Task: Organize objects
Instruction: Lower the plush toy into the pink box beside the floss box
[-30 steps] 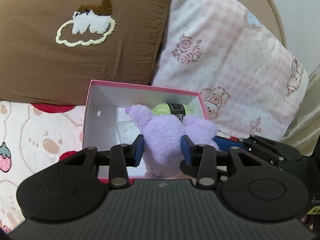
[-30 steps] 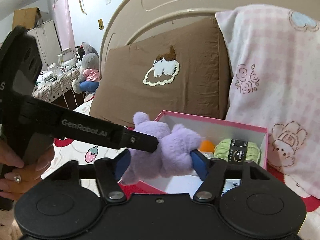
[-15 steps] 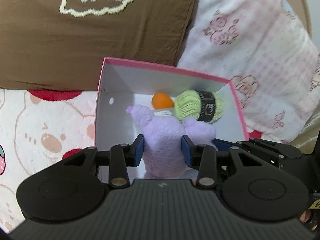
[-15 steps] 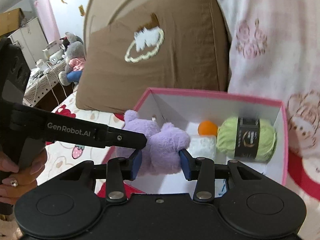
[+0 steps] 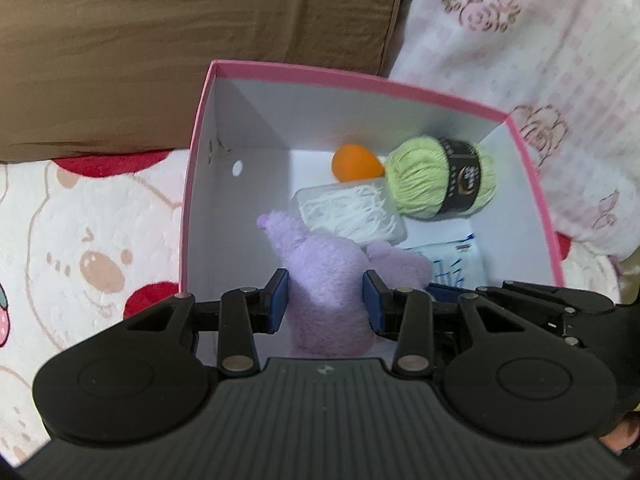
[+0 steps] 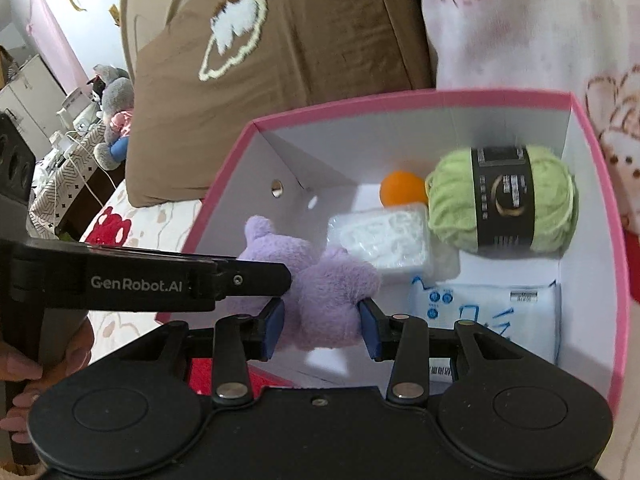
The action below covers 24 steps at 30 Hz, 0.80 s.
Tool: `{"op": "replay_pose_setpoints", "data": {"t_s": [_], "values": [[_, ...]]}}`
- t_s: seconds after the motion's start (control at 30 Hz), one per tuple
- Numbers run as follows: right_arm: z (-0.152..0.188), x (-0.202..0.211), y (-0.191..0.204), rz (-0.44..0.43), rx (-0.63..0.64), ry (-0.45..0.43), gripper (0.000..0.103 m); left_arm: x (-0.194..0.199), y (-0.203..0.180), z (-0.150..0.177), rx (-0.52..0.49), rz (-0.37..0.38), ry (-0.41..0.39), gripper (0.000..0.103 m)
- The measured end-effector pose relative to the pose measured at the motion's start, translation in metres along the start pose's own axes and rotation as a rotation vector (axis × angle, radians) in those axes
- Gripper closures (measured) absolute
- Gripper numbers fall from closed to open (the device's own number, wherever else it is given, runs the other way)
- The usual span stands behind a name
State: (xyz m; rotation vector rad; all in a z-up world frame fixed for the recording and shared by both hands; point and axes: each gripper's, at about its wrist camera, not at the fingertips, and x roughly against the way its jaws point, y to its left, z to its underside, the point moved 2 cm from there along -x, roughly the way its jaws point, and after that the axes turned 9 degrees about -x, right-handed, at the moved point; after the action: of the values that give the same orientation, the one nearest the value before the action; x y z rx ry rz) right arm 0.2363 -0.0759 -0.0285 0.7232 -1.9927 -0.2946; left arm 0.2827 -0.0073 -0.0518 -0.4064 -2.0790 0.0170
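A purple plush toy (image 5: 326,280) is held by both grippers over the open pink box (image 5: 360,82). My left gripper (image 5: 326,304) is shut on the plush, blue pads on both sides. My right gripper (image 6: 320,322) is shut on the same plush (image 6: 320,280), with the left gripper's finger touching it from the left. Inside the box lie a green yarn ball (image 5: 442,178), an orange ball (image 5: 354,162), a clear white packet (image 5: 352,210) and a tissue pack (image 6: 484,308).
A brown pillow (image 5: 180,40) and a pink checked pillow (image 5: 540,60) lean behind the box. The box stands on a bear-print bedspread (image 5: 80,240). A side table with plush toys (image 6: 108,120) stands at far left in the right wrist view.
Both grippers have moved forward and tilted down with the plush, from the box's near edge to over its inside. The box's contents have come into full view.
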Motion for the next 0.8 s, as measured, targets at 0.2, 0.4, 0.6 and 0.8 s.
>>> {"op": "replay_pose_setpoints", "data": {"t_s": [0.2,0.4,0.6,0.8], "values": [[0.006,-0.014,-0.009,-0.022,-0.083,0.023,0.057,-0.004,0.001,0.004,-0.001,-0.051,0.010,0.064],[0.006,-0.019,-0.018,-0.052,-0.135,0.044,0.061,-0.010,0.002,0.006,-0.005,-0.051,0.017,0.064],[0.008,-0.026,-0.018,-0.019,-0.107,0.050,0.067,-0.015,-0.007,0.004,-0.047,-0.086,0.004,0.064],[0.009,-0.031,-0.013,0.068,-0.053,0.045,0.067,-0.026,-0.012,0.008,-0.069,-0.083,0.004,0.065]]}}
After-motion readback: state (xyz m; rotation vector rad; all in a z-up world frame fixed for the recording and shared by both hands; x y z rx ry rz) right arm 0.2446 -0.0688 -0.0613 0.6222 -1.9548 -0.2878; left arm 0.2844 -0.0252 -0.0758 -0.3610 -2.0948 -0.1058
